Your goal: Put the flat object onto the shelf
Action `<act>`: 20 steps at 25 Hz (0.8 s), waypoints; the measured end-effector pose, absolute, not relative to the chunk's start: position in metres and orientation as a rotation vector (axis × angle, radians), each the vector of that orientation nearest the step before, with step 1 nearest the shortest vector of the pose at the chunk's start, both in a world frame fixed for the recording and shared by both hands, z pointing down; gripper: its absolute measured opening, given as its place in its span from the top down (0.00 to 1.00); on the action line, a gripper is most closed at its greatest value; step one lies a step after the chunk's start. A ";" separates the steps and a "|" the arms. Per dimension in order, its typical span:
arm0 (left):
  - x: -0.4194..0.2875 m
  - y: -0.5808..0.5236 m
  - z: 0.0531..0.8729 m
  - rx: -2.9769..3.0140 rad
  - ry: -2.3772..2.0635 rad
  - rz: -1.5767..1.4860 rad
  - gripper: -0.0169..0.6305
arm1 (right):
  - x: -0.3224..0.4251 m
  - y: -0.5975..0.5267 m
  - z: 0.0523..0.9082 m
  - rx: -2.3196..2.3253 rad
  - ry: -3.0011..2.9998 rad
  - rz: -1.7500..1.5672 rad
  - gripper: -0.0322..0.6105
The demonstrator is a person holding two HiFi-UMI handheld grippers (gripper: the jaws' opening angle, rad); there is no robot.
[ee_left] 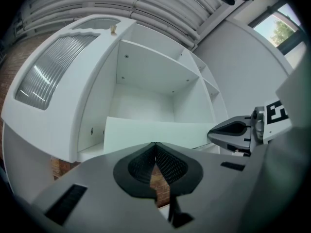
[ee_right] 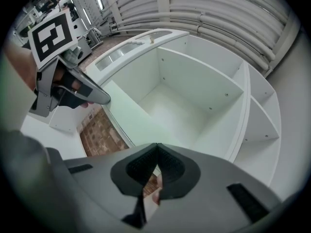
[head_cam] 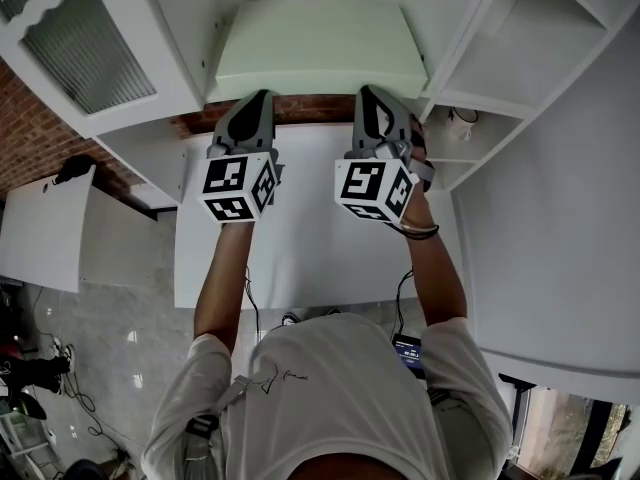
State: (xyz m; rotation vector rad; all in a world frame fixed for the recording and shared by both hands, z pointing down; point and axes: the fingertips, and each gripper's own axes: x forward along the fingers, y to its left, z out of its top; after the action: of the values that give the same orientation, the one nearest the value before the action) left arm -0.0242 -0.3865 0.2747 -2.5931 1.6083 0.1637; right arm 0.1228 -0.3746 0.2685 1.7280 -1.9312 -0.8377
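The flat object is a pale green board [head_cam: 315, 48] lying flat on the shelf inside the white cabinet [head_cam: 185, 28]. It also shows in the left gripper view [ee_left: 155, 130] and in the right gripper view [ee_right: 131, 115]. My left gripper [head_cam: 262, 98] is at the board's near edge on the left, and my right gripper [head_cam: 368, 93] is at the same edge on the right. In its own view the left gripper [ee_left: 155, 144] is shut with nothing between the pads. The right gripper [ee_right: 157, 146] is shut the same way. Whether the tips touch the board I cannot tell.
An open cabinet door with ribbed glass [head_cam: 85, 53] stands to the left. More white shelves [head_cam: 520, 68] are on the right. A white tabletop [head_cam: 300, 258] lies under both arms, with brick wall [head_cam: 30, 138] behind and a white panel [head_cam: 45, 228] at the far left.
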 end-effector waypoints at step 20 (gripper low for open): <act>-0.022 -0.402 0.284 -2.637 1.642 0.179 0.95 | 0.126 -0.393 0.271 1.765 -1.960 -0.771 0.91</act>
State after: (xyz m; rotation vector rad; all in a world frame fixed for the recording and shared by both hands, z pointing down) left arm -0.0216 -0.4024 0.2844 -2.6366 1.6417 0.1788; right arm 0.1256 -0.3931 0.2707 1.7646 -1.9599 -0.7710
